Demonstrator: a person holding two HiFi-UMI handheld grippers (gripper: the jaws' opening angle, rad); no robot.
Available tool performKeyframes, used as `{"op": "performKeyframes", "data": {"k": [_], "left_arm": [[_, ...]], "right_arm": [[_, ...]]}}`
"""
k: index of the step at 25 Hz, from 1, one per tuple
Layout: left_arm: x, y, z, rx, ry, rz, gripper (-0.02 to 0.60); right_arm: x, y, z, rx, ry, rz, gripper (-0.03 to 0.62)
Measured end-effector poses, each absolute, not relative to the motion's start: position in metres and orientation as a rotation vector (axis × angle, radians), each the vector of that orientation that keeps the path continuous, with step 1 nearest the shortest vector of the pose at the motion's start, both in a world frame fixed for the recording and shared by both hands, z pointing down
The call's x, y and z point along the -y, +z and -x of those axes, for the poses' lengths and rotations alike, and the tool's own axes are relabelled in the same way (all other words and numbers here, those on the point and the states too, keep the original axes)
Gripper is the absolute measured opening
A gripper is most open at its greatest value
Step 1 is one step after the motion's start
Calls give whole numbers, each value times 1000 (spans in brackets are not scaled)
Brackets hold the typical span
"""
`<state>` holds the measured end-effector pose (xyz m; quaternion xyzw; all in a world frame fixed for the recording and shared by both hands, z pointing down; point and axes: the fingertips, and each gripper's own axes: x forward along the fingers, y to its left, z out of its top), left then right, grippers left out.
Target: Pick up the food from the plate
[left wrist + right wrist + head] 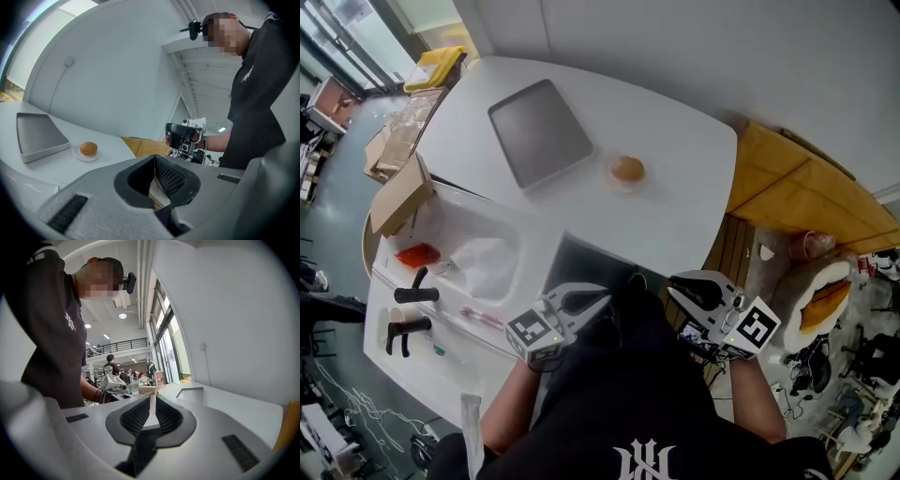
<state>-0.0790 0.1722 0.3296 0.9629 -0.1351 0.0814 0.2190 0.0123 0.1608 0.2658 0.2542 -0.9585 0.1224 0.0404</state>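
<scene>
A round brown bun (626, 169) lies on a small clear plate (628, 186) on the white table (675, 216), right of a grey tray (540, 132). In the left gripper view the bun (88, 148) and the plate (77, 155) show far off at the left. Both grippers hang close to the person's body at the table's near edge, well short of the plate. My left gripper (602, 292) (154, 159) is shut, its tips meeting on nothing. My right gripper (675, 281) (152, 397) is shut and empty too.
A cardboard box (398, 197) stands at the table's left edge. Below it a white basin (525, 246) holds a crumpled plastic bag (483, 262) and something red (417, 255). Wooden boards (797, 202) lie right of the table. The grey tray (37, 136) (190, 394) is empty.
</scene>
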Motion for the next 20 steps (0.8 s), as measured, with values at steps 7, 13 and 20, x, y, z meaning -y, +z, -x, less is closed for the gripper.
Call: {"op": "performKeyframes", "data": {"k": [7, 13, 20], "left_arm": [[-118, 337, 65, 443, 266, -2631, 6], [-69, 335, 51, 533, 298, -2620, 6], [-25, 340, 42, 676, 328, -2592, 6]], "right_arm": [[-105, 273, -31, 2977, 428, -713, 9], [-55, 276, -45, 3035, 453, -602, 78], [-17, 292, -62, 3071, 460, -497, 95]]}}
